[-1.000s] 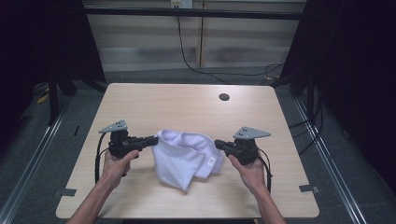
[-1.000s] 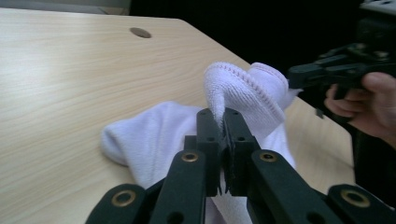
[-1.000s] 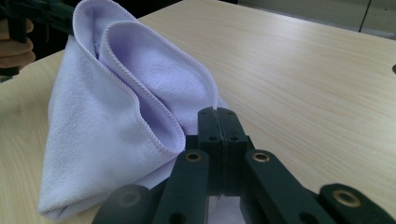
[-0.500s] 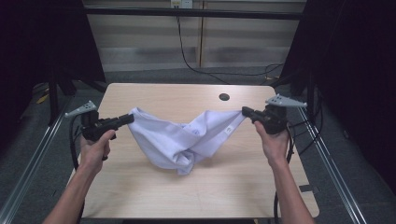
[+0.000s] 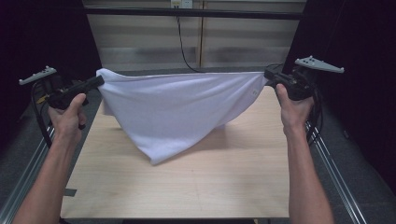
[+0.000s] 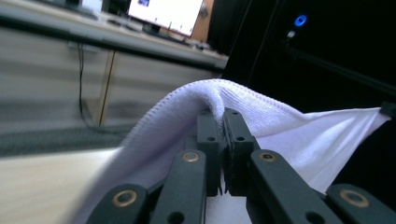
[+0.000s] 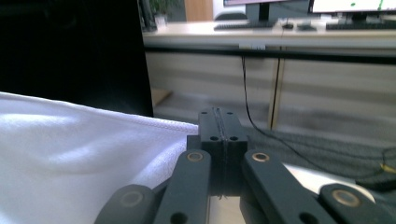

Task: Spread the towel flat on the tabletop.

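White towel (image 5: 180, 109) stretched in the air between two grippers, above the wooden table (image 5: 243, 163).

At far left, left gripper (image 5: 95, 81) raised beside the table's left edge, jaws clamped on one upper corner of the towel; seen close in the left gripper view (image 6: 223, 121), with the hemmed edge folded over the jaw tips. From there, top edge pulled nearly straight across, cloth hanging below in a broad sag and narrowing to a point low down, left of the middle, close over the tabletop; cannot tell whether touching it. Shadow of the cloth cast on the wood beneath. At far right, right gripper (image 5: 267, 74) held at about the same height, jaws pressed together on the opposite corner; hem running into the closed tips in the right gripper view (image 7: 219, 116).
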`<control>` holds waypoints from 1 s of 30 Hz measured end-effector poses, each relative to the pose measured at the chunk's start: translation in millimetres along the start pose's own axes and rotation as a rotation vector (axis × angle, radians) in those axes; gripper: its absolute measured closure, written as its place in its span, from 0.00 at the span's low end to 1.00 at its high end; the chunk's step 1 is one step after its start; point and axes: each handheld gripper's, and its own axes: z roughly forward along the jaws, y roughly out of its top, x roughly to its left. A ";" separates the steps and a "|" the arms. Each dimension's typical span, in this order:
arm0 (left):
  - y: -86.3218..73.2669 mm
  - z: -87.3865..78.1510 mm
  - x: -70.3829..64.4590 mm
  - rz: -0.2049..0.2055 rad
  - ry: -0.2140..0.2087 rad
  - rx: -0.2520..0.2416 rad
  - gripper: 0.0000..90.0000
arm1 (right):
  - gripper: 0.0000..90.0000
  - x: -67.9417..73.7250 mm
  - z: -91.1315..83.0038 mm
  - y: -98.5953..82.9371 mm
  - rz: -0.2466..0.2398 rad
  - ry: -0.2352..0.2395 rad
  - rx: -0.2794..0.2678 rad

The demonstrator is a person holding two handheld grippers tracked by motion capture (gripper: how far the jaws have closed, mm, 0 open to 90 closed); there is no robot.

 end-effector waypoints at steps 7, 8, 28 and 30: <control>-69.5 -21.4 -10.7 0.029 -0.068 0.119 0.97 | 1.00 14.6 -24.5 -54.1 -0.039 0.066 0.063; -69.5 -21.4 -10.7 0.029 -0.068 0.119 0.97 | 1.00 16.8 -28.7 -68.9 -0.036 0.080 0.082; -157.0 -52.4 -48.9 0.054 -0.211 0.313 0.64 | 0.77 72.8 -105.2 -228.7 -0.001 0.288 0.327; -148.4 -45.9 -48.9 0.061 -0.197 0.310 0.59 | 0.74 69.3 -99.6 -221.3 0.003 0.294 0.304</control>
